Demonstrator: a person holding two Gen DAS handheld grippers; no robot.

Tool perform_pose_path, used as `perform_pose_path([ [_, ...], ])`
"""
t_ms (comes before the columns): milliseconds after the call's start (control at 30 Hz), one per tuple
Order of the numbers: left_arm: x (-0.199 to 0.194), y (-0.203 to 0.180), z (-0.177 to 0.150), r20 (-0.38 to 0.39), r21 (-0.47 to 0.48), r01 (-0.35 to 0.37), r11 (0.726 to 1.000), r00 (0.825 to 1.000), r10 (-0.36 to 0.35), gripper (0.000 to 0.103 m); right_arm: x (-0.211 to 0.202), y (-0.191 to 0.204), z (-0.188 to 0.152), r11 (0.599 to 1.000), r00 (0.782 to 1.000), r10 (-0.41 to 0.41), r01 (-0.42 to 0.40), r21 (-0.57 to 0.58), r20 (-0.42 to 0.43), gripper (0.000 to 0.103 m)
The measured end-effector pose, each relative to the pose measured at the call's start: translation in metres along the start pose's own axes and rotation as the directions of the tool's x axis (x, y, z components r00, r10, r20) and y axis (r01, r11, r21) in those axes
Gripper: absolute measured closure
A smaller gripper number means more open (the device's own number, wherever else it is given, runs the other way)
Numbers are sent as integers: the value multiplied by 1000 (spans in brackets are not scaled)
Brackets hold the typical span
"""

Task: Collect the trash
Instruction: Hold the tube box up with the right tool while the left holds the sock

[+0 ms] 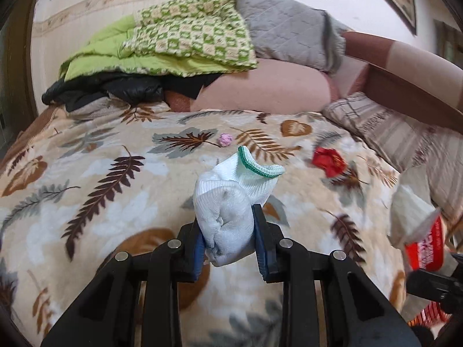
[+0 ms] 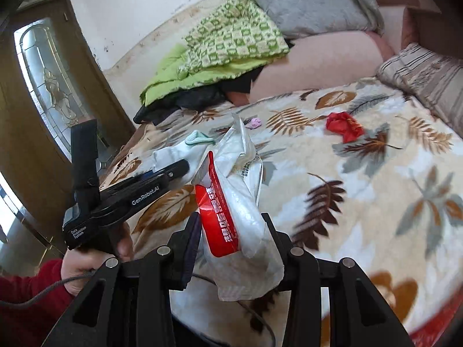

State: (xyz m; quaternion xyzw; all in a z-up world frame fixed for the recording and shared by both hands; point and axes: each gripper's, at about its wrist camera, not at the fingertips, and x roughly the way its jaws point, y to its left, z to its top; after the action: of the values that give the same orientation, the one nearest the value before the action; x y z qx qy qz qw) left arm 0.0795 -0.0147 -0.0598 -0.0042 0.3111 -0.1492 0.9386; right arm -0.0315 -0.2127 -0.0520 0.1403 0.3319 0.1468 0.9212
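**Trash in both grippers, two scraps left on the bed**

Trash held: left gripper (image 1: 228, 231) clamps a white sock (image 1: 231, 202), right gripper (image 2: 231, 240) pinches a wrapper (image 2: 240, 202). Keep both squeezed firmly (wrapper looks slippery). Red scrap (image 1: 330, 162) and, seemingly, pink wad (image 1: 225, 139) lie mid-blanket (image 1: 115, 202).

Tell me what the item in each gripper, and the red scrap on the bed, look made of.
Sock in the left gripper: white ribbed knit, matte. Packet in the right gripper: thin glossy film, creased, probably plastic. Red scrap: crumpled and shiny, foil or paper; cannot tell.
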Motion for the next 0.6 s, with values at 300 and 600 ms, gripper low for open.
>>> perform_pose_path([
  [300, -33, -35, -26, 31, 64, 11, 998, 999, -13, 75, 1, -20, -15, 978, 978, -204, 202, 42, 41, 59],
  [600, -13, -39, -43, 1, 103, -30, 994, 1000, 30, 75, 16, -16, -16, 977, 977, -212, 211, 34, 16, 59],
])
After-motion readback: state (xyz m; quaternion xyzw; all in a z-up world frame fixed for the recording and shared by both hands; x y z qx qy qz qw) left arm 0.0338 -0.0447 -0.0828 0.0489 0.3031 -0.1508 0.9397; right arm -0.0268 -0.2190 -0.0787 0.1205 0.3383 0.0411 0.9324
